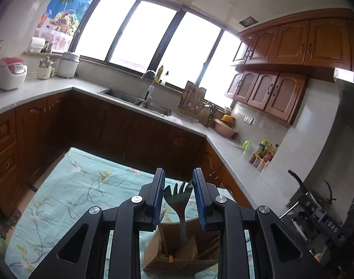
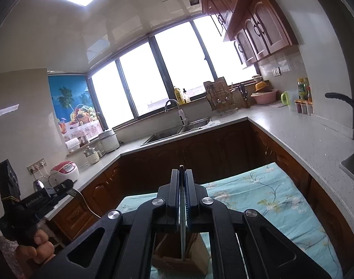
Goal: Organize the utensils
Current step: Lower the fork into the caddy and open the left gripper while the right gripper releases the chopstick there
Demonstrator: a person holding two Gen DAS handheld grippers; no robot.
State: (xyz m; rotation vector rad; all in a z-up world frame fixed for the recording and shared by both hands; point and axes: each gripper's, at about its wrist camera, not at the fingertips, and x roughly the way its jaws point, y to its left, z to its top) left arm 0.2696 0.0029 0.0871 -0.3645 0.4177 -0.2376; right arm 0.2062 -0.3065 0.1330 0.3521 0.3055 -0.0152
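My left gripper [image 1: 178, 194] is shut on a dark green fork [image 1: 178, 197], whose tines point up between the blue pads [image 1: 158, 195]. In the right wrist view the same left gripper [image 2: 68, 186] hangs in the air at far left, with the fork [image 2: 72, 193] sticking out of its tip. A wooden utensil holder [image 1: 177, 259] with wooden sticks in it stands below on the table. My right gripper [image 2: 181, 186] is shut on a thin flat utensil [image 2: 181, 200] seen edge-on. Its lower end overlaps the holder [image 2: 172, 260]; I cannot tell whether it is inside.
The table wears a teal floral cloth [image 2: 270, 200], with brown cabinets and a grey counter [image 2: 293, 134] around it. On the counter: a sink [image 1: 130, 97], a dish rack [image 2: 220, 97], a rice cooker [image 1: 11, 72], bottles [image 2: 303, 97]. A hand [image 2: 37, 246] holds the left gripper.
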